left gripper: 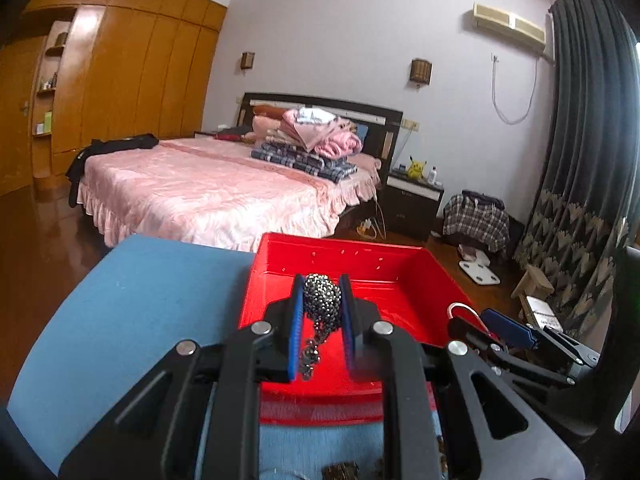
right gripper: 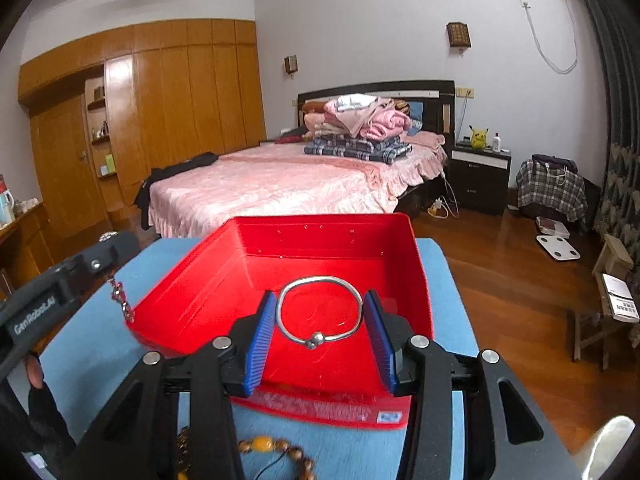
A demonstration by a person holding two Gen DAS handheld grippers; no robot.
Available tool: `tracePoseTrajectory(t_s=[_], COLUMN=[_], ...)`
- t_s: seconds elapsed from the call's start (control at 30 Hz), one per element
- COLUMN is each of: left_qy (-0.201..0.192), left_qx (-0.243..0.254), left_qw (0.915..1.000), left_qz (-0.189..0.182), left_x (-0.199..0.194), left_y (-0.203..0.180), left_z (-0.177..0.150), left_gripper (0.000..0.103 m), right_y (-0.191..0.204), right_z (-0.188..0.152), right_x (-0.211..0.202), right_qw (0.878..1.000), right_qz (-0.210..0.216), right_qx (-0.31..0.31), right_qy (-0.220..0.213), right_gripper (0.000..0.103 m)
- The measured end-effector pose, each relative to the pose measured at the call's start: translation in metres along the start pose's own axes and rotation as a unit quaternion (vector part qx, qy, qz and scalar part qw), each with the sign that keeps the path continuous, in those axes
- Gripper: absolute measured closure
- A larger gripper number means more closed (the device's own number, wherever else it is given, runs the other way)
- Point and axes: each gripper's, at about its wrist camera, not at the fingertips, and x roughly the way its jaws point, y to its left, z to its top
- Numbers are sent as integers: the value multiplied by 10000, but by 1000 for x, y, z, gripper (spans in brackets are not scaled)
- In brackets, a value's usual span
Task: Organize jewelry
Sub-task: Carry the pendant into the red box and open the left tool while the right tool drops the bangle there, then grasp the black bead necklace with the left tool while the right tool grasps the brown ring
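Note:
A red plastic tray [left gripper: 416, 280] [right gripper: 224, 280] stands on a blue cloth [left gripper: 140, 304] [right gripper: 448, 292]. My left gripper [left gripper: 322, 292] is shut on a bunched dark bead chain [left gripper: 322, 300] and holds it over the tray's left part; strands hang down from it, also showing in the right wrist view [right gripper: 120, 300]. My right gripper [right gripper: 320, 312] is shut on a silver bangle [right gripper: 320, 308] with a small ball, held over the tray; it shows at the right of the left wrist view [left gripper: 464, 312]. Brown and amber bead bracelets [right gripper: 280, 452] lie on the cloth below the right gripper.
More dark jewelry [left gripper: 340, 472] lies on the cloth under the left gripper. Beyond the table are a pink bed [right gripper: 280, 184], a wooden wardrobe [left gripper: 120, 80], a nightstand [right gripper: 480, 176], a wood floor [right gripper: 500, 248] and a small stool [right gripper: 612, 280] at right.

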Motion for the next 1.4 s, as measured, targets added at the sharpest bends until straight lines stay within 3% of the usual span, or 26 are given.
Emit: tracePoseTrajectory(t_s=[0.13,0.2,0.27,0.3,0.53,0.73,0.9,1.2,1.4], left_qy=[307,466,549,523,330,340,643,1056,1228], left_qx=[76,70,19,27,195,361,516,319,301], left_qw=[9995,9988,9984,9985,9992,9987,9966,9938,9919], left_qz=[-89,-90,-159,-137,-129,-78,-30,-117,-158], left_x=[26,34,33,31,-13,-62,-86,-92,-90], left_y=[2,6,9,12,22,25,21,12,9], left_z=[-4,-7,-9,-8,-3,-29,-71,-122,-135], left_gripper=[88,85,70,54,44,43,46,51,61], right_y=[-5,-6,-8,-9,-15,-12,-11,-10,-8], right_z=[-3,-5,-5,-5,-9,-35,-63,-111,-115], right_x=[16,20,16,12,-25,-68,-94,-117,-125], right_qw=[9998,9996,9998,9999,9998,9998,9992,9977,9984], right_qz=[9,23,25,10,-95,-176,-288,-343,-345], right_qx=[30,77,82,62,163,136,249,416,331], right_qy=[193,257,165,108,-72,-12,107,402,296], right_gripper=[58,51,44,43,35,34,34,34,34])
